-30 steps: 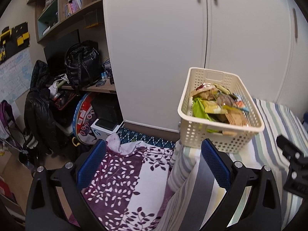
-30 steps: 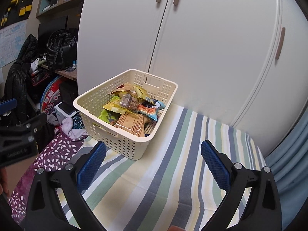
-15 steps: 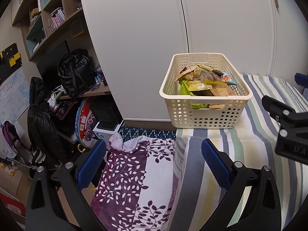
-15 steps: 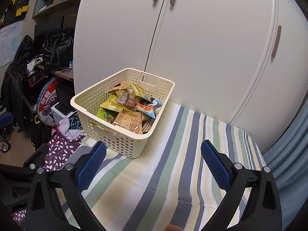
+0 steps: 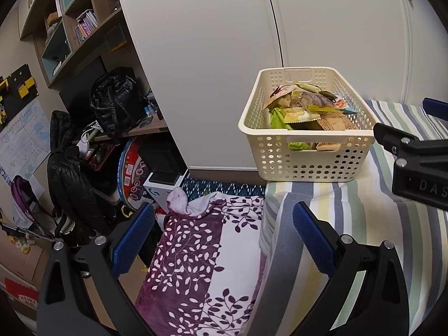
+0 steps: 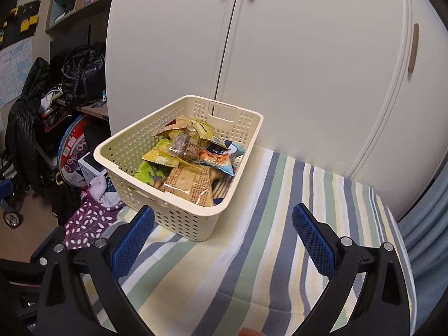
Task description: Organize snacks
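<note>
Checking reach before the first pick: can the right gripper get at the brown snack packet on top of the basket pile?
Probably yes. The right gripper is open, the brown snack packet lies uncovered near the basket's front wall, and nothing stands between them on the striped cloth.

A cream perforated basket (image 6: pixel 179 196) sits upright on the striped cloth (image 6: pixel 266 238), heaped with mixed snack packets (image 6: pixel 190 162).

Soft, even indoor light, fairly bright on the white wardrobe doors (image 6: pixel 308 56); sharp focus throughout; strong fisheye bending and black vignette at the corners.
</note>
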